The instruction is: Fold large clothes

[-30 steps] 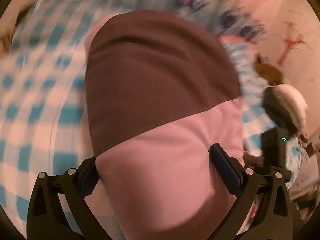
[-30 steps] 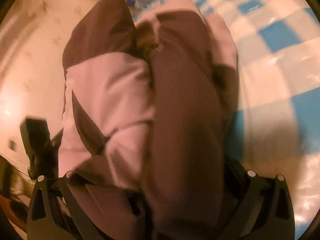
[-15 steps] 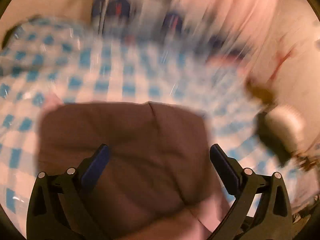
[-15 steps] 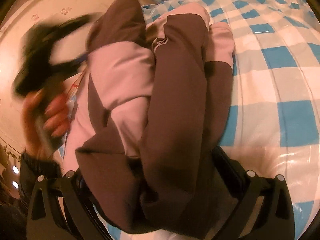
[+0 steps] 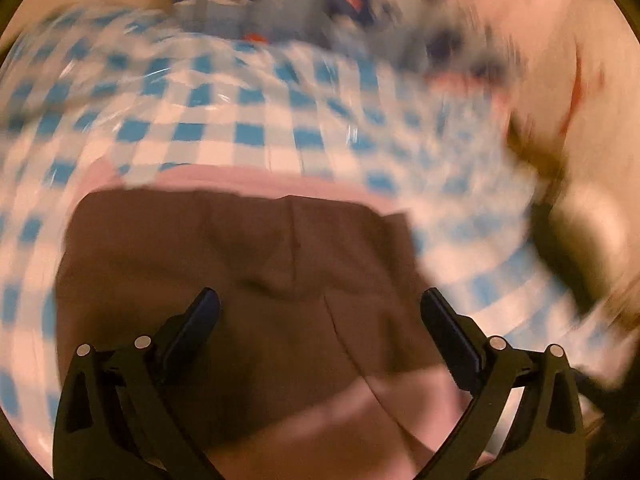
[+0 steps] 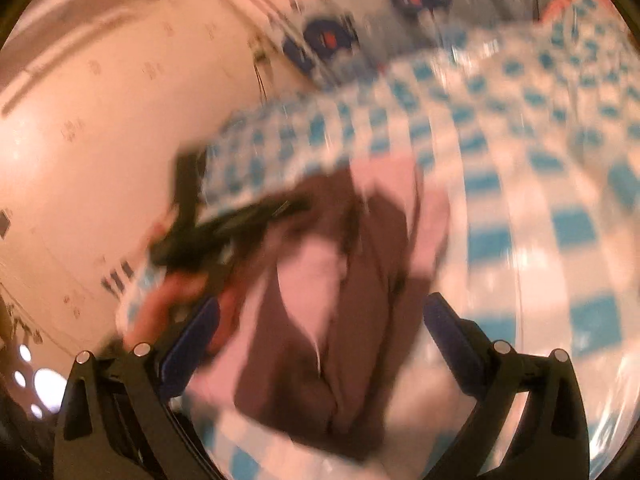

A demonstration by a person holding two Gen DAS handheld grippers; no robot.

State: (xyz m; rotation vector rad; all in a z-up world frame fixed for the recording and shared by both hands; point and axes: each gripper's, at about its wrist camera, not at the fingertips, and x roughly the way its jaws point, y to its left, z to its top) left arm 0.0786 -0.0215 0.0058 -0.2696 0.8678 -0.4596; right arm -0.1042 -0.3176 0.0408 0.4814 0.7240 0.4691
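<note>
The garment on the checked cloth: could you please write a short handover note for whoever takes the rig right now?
Left tongs: open, above the garment, gripping nothing.
Right tongs: open, also empty, over the same garment.
The brown and pink garment lies bunched in a rough fold on the checked cloth. Both views are blurred, so edges are hard to judge.
Done: garment gathered and set down.
Left: probably flatten it and square up the fold.

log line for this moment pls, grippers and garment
left gripper: open, over garment | right gripper: open | brown-and-pink garment: bunched on checked sheet | frames blurred
</note>
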